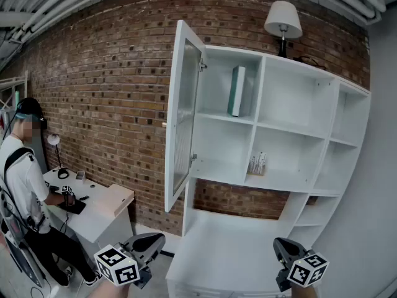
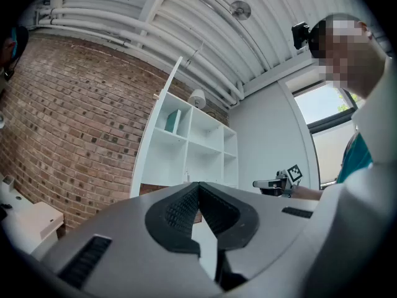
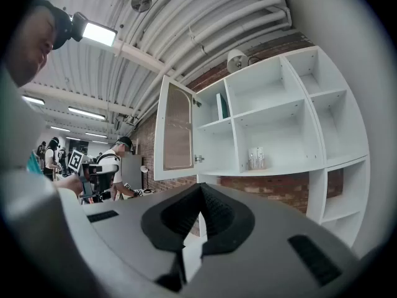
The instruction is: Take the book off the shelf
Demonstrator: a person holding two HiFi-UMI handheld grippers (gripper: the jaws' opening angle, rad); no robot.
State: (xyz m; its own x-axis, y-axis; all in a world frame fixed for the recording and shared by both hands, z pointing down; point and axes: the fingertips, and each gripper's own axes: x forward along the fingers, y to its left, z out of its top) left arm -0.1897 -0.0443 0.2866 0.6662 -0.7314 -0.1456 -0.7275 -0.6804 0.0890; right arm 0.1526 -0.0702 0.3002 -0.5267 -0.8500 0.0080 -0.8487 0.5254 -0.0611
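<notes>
Teal book (image 1: 237, 92) stands upright in the top-left compartment of the shelf (image 1: 258, 98), beside the open door (image 1: 183, 117). I judge the task not yet begun: the compartment is accessible, but reach, grasp and withdrawal all remain. Left gripper (image 1: 149, 244) and right gripper (image 1: 284, 250) hang low, well apart from the shelf. Both sets of jaws are closed pad to pad, with nothing between them. One set must open before I approach the book.
</notes>
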